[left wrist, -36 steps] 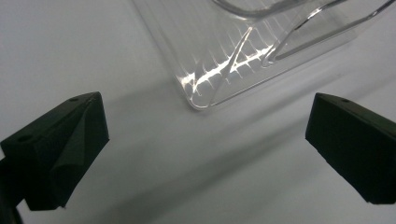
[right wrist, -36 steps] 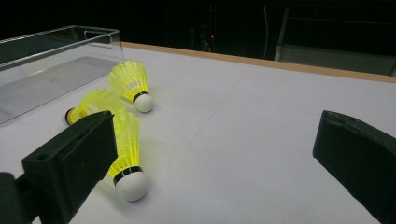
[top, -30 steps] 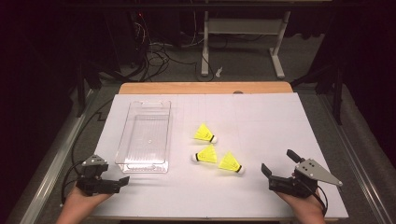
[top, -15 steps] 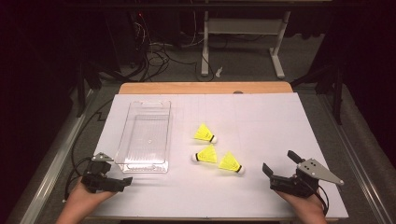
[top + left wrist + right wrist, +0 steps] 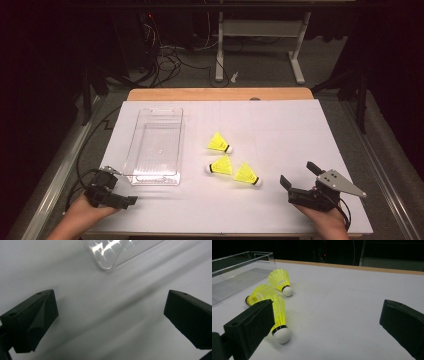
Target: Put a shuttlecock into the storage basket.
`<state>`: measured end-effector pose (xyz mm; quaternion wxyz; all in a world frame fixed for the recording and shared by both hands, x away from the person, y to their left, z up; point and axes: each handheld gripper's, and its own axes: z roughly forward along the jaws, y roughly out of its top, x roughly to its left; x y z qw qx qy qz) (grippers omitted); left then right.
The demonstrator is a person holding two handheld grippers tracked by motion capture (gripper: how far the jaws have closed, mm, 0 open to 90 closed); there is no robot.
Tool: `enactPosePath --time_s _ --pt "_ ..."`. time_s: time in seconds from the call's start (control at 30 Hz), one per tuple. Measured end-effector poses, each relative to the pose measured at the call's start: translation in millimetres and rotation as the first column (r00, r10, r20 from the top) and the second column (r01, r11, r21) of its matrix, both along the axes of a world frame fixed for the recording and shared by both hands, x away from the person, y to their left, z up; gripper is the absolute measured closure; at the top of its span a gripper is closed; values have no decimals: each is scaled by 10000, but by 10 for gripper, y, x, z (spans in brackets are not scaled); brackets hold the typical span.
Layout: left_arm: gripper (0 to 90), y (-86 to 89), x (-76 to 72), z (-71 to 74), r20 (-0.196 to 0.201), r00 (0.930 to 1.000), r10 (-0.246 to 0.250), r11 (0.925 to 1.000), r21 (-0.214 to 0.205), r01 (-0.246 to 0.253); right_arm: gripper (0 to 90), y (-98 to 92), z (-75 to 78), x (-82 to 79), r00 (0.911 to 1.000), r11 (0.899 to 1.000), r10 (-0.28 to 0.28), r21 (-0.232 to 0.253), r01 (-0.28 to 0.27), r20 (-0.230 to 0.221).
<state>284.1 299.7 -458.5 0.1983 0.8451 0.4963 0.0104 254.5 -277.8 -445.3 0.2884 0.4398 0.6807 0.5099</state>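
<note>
Shuttlecocks, three in number and all yellow with white cork heads, lie on their sides in a loose cluster on the white tabletop [image 5: 280,130], just right of a clear plastic tray [image 5: 154,146]. Far shuttlecock [image 5: 219,143] rests nearest the tray's right wall, head pointing right; middle shuttlecock [image 5: 219,165] lies below it with its head to the left; near shuttlecock [image 5: 246,175] lies just beside the middle one, head pointing right and toward the person. None of the three touches the tray, and the tray holds nothing. Left gripper [image 5: 116,198] rests low at the tabletop's near left corner, just below the tray's near left corner, held in the person's left hand [image 5: 82,216]; in the left gripper view its jaws stand wide apart over bare white surface, with a rounded corner of the tray [image 5: 110,255] at the top edge. Right gripper [image 5: 296,182] sits at the near right of the tabletop, well apart from the tray and near the closest shuttlecock, a grey three-cornered plate [image 5: 341,182] on top. In the right gripper view its jaws are likewise spread wide with nothing between them; the near shuttlecock [image 5: 279,322] lies partly behind the left-hand jaw, the other two beyond it, and the tray [image 5: 239,272] at upper left
</note>
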Motion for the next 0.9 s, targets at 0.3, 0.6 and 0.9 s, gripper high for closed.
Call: enactPosePath --time_s 0.3,0.6,0.9 --pt "7 -103 31 29 -709 9969 -336 9979 528 374 3 -4 -18 6 9999 10000 46 -18 -47 -130" --pt "12 -206 21 70 -1148 9927 -356 9947 920 463 3 -12 -6 -6 9999 10000 52 67 -51 -116" --pt "10 -243 61 211 -1738 9834 -520 9881 1341 759 9 11 -5 -28 9990 9989 449 146 -450 54"
